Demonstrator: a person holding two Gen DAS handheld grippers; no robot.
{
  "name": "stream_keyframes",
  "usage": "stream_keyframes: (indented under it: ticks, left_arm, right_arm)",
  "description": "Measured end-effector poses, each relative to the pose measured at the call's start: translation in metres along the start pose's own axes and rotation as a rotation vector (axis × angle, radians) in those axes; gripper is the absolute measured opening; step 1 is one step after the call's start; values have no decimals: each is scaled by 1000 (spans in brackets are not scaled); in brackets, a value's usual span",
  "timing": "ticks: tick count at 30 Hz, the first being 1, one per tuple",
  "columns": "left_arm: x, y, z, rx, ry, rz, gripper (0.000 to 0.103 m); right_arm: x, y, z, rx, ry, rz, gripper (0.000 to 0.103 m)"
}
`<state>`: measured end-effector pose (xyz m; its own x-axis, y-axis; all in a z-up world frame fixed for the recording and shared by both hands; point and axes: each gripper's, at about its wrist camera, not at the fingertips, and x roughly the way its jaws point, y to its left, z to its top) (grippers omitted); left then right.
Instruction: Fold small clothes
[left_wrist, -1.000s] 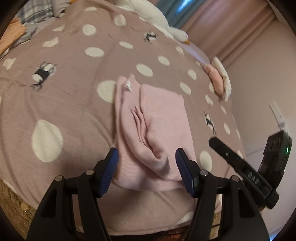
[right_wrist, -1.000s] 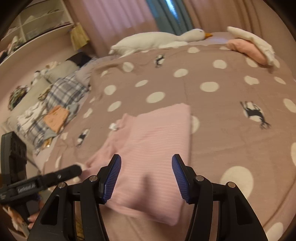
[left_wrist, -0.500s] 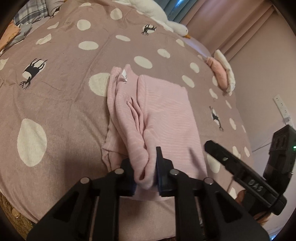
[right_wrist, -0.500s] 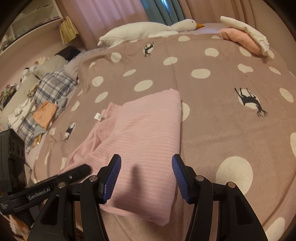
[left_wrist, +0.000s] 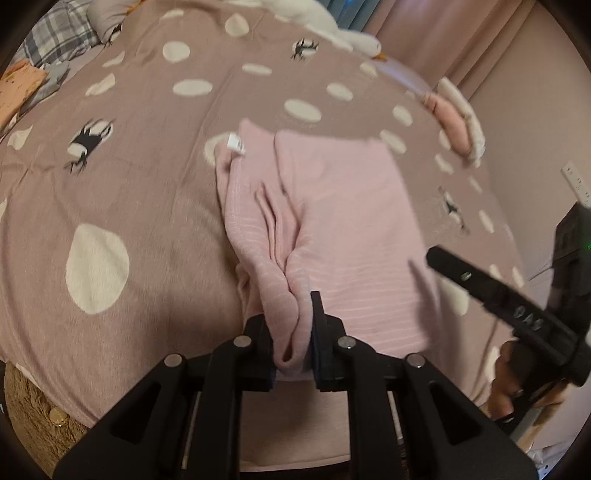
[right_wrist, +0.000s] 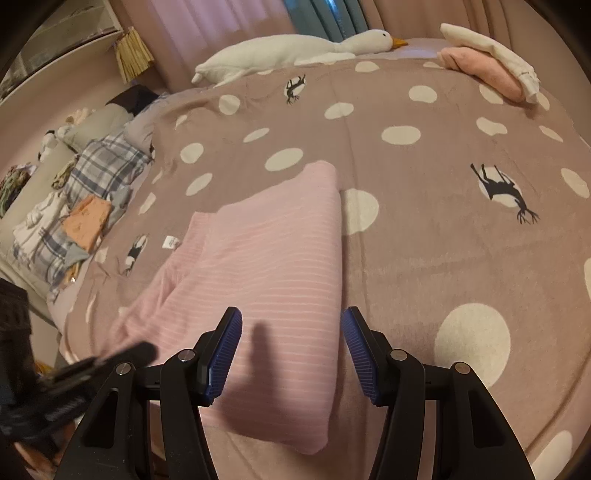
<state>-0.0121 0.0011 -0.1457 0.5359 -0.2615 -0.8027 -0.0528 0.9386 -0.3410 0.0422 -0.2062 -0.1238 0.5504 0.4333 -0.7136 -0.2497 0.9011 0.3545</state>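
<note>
A pink striped garment (left_wrist: 332, 221) lies part-folded on the mauve dotted bedspread (left_wrist: 129, 184), with a white label at its far left corner. My left gripper (left_wrist: 291, 321) pinches the bunched near edge of the garment; its jaws are opening slightly, and the cloth is still pressed between the pads. In the right wrist view the same pink garment (right_wrist: 273, 258) shows a flat folded panel. My right gripper (right_wrist: 291, 325) hovers open over that panel's near part with nothing gripped. It also shows at the right as the right gripper (left_wrist: 491, 295).
A white goose plush (right_wrist: 295, 51) lies along the far edge of the bed. A folded pink and cream stack (right_wrist: 487, 62) sits at the far right. A pile of plaid and orange clothes (right_wrist: 92, 177) lies to the left. The bed's near edge is just below both grippers.
The left gripper went from wide open around the garment's near edge to pinching the bunched cloth, and sank a little. The right gripper stayed open above the folded panel.
</note>
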Motion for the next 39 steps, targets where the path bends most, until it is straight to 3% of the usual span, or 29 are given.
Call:
stream_keyframes:
  ticks: [3, 4, 6, 8, 9, 14, 19, 24, 26, 28, 29, 34, 39]
  left_arm:
    - [-2, 1, 3, 11, 14, -18, 20]
    - [-5, 2, 6, 9, 17, -34, 26]
    - [-11, 5, 11, -1, 6, -37, 43]
    - [-18, 9, 19, -14, -30, -22, 68]
    - [-18, 12, 24, -18, -45, -6, 71]
    - [2, 17, 39, -39, -6, -11, 76]
    - [38, 16, 43, -77, 112, -90, 76]
    - [50, 14, 43, -79, 117, -87, 74]
    - [50, 13, 44, -69, 113, -84, 67]
    - [50, 11, 43, -57, 106, -81, 58]
    - [51, 10, 43, -55, 101, -82, 49]
    - [42, -3, 43, -24, 50, -57, 36]
    - [24, -20, 49, 13, -18, -69, 35]
  right_arm:
    - [3, -1, -1, -3, 11, -10, 57]
    - [4, -1, -1, -2, 14, -12, 57]
    - [5, -2, 0, 2, 19, -11, 58]
    - [6, -3, 2, 5, 22, -5, 70]
    - [5, -4, 2, 5, 18, 1, 76]
    - [11, -9, 13, 15, 23, 57, 77]
    - [40, -18, 18, 43, 116, 108, 77]
    - [54, -18, 10, 26, 144, 88, 77]
    - [55, -15, 9, 11, 138, 98, 77]
    - [57, -14, 11, 7, 138, 108, 61]
    - [59, -14, 12, 9, 141, 107, 59]
    - [52, -8, 16, -25, 105, 101, 28]
    - [34, -5, 25, -55, 41, 101, 26]
